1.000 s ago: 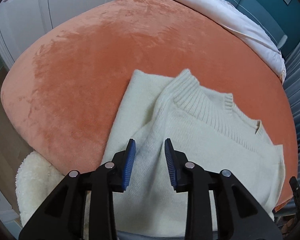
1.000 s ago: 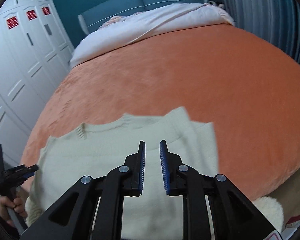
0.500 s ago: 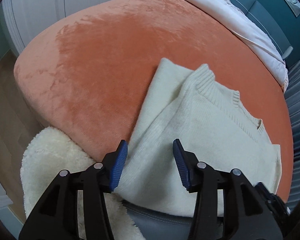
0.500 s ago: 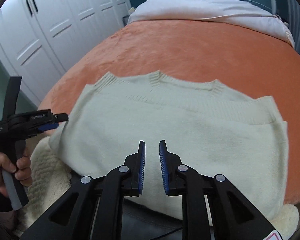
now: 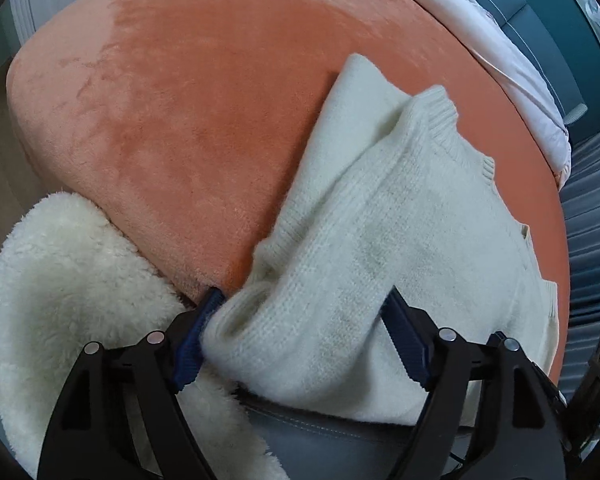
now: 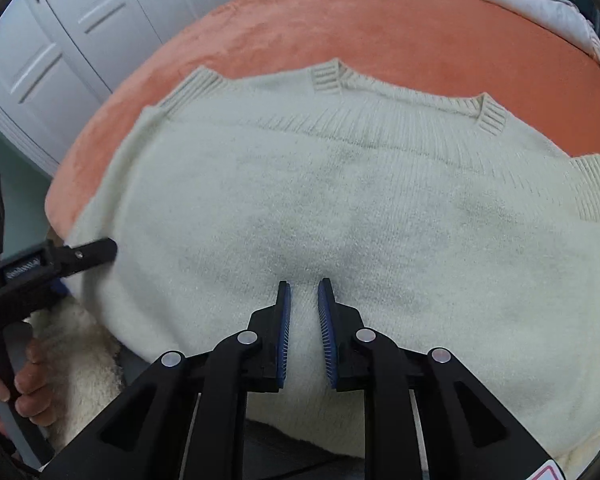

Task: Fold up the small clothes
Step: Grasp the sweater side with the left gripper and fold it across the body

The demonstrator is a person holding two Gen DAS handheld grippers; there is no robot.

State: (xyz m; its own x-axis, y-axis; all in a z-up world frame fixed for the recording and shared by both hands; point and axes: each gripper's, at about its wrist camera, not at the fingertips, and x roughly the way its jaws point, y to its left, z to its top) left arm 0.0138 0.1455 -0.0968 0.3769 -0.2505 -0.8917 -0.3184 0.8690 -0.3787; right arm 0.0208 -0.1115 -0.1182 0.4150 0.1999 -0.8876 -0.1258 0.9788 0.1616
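A cream knitted sweater (image 5: 380, 216) lies on the orange bed cover, its near edge hanging over the bed's front edge; it also fills the right wrist view (image 6: 340, 208). My left gripper (image 5: 300, 332) is wide open, its jaws on either side of the sweater's rolled near corner. In the right wrist view the left gripper (image 6: 92, 254) shows at the sweater's left edge. My right gripper (image 6: 303, 308) hovers over the sweater's near middle, its jaws a narrow gap apart, holding nothing.
An orange plush cover (image 5: 188, 112) spreads over the bed. A fluffy white rug or throw (image 5: 60, 288) lies below the bed's front edge. White wardrobe doors (image 6: 80, 40) stand at the left. White bedding (image 5: 500, 40) lies at the bed's far end.
The left gripper opened wider and moved down to the sweater's near corner at the bed edge. The right gripper moved in closer over the sweater's near middle.
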